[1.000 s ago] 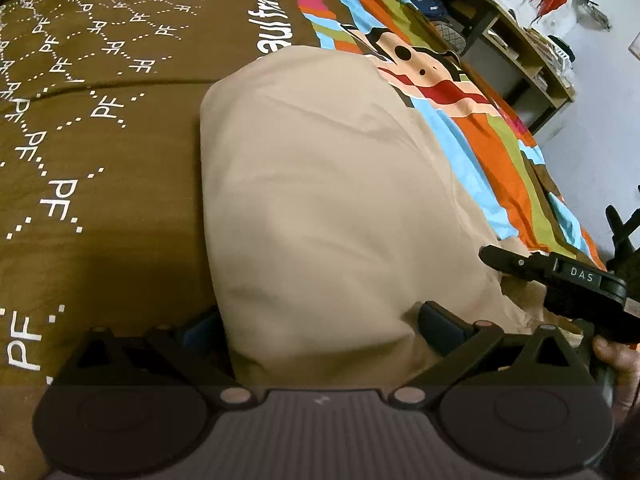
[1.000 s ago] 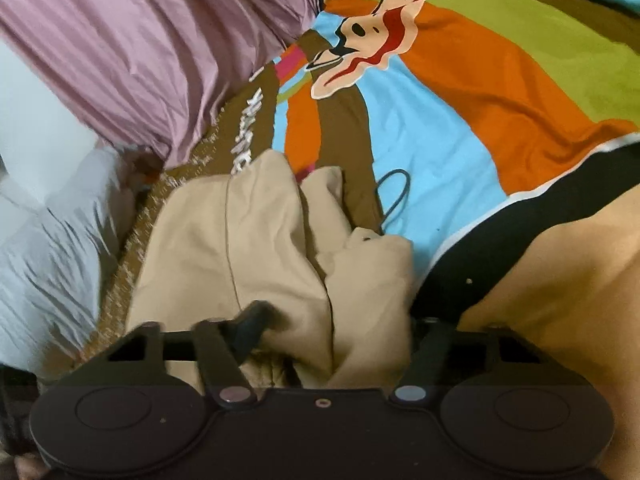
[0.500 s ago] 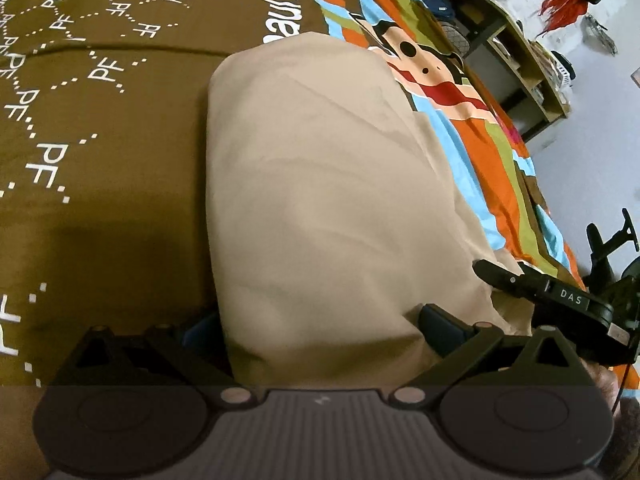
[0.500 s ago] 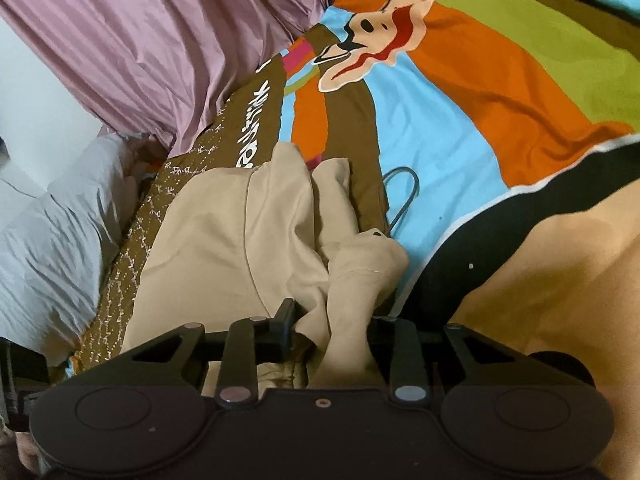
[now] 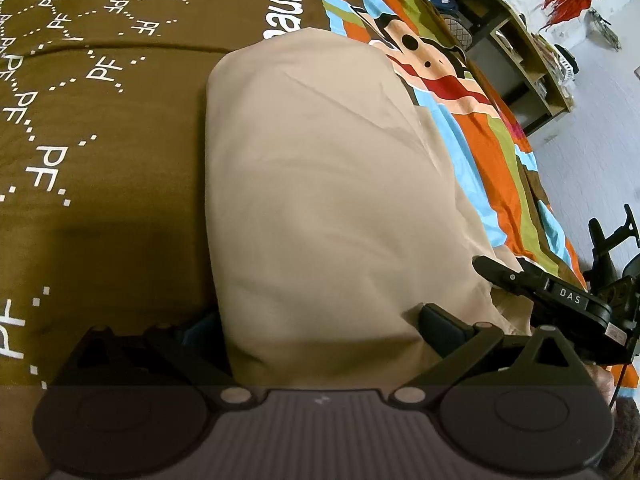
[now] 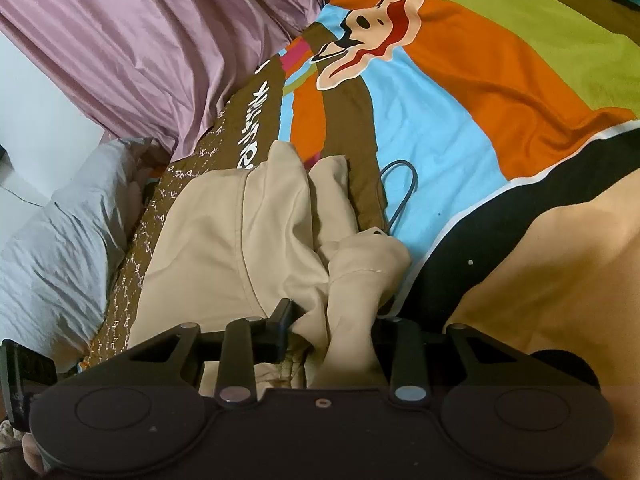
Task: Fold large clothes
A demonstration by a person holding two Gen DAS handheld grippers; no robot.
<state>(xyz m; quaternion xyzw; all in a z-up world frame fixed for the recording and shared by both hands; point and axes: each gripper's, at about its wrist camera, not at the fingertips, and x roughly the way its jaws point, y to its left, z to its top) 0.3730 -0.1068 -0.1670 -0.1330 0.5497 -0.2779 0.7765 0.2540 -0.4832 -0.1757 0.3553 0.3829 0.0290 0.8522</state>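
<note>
A large beige garment [image 5: 320, 200] lies on the bed, folded into a long smooth panel. My left gripper [image 5: 320, 324] is open, its fingers spread wide on either side of the garment's near end. The right gripper shows at the right of this view [image 5: 540, 292]. In the right wrist view my right gripper [image 6: 332, 320] is shut on a bunched fold of the beige garment [image 6: 248, 240], which rises between its fingers.
The bed has a brown patterned cover [image 5: 100, 140] and a bright striped cartoon print [image 6: 500, 60]. A purple quilt [image 6: 160, 40] and a grey pillow [image 6: 60, 240] lie at the far side. A dark cord loop [image 6: 400, 188] lies beside the garment. A wooden shelf [image 5: 528, 60] stands past the bed.
My right gripper has closed from open onto the bunched beige fabric. The left wrist view has shifted a little along the garment; the left gripper stays open.
</note>
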